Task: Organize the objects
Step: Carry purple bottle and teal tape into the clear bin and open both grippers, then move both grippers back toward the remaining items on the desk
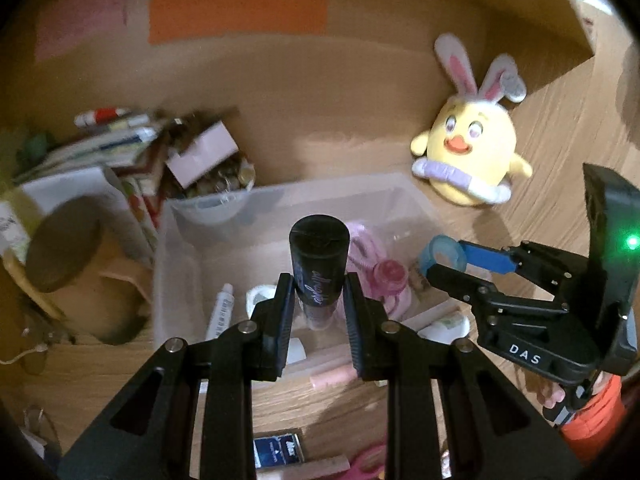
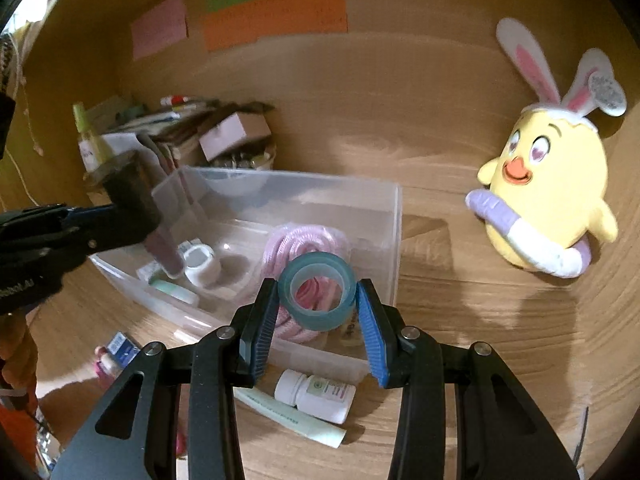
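Note:
A clear plastic bin stands on the wooden desk. My left gripper is shut on a black-capped cosmetic tube and holds it over the bin; the tube shows at the left of the right wrist view. My right gripper is shut on a blue-green tape roll above the bin's near right corner; it shows in the left wrist view. Inside the bin lie a pink cord, a white jar and small tubes.
A yellow chick plush with rabbit ears leans against the back wall on the right. A white pill bottle and a pale tube lie before the bin. A cluttered pile, a cup and scissors lie left and near.

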`<state>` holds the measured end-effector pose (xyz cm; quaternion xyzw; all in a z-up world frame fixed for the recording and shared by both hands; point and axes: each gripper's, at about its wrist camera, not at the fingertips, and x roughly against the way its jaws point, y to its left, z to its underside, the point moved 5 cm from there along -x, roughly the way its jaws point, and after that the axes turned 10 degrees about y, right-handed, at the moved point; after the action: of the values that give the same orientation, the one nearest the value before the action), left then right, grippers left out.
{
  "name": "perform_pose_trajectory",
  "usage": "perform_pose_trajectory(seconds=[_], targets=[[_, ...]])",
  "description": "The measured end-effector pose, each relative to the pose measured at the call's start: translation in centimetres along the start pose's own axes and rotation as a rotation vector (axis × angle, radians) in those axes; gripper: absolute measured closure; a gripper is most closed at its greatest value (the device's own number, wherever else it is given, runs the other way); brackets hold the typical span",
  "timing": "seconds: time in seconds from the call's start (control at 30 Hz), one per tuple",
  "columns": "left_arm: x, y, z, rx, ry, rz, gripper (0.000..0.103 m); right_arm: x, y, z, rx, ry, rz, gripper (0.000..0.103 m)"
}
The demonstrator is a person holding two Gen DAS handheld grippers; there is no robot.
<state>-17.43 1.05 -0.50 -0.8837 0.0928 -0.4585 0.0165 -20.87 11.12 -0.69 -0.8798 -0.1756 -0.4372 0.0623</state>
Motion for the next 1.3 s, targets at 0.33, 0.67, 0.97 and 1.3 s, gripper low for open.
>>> perform_pose_trajectory(seconds=[0.33,0.67,0.97,1.3], targets=[[-1.4,0.2,0.7,0.032,0.053,0.027,0.075,-0.9,0.2,-0.2,0.025,0.024,0.015,0.066],[3.0,0.5,1.2,0.019,-0.052,-0.059,0.035,2.1,0.8,0.2,0.051,-0.019,-0.005,0.058],[5.3,2.9,4.9,0.05,-0.05,-0.132,0.014,5.0,1.4,2.8,0.096,-0.043,-0.019,0.05],[1.2,4.2,11.0,0.087,0.124,-0.094,0.014,2.4,1.0,7.3,0.115,0.082,-0.042,0.05]])
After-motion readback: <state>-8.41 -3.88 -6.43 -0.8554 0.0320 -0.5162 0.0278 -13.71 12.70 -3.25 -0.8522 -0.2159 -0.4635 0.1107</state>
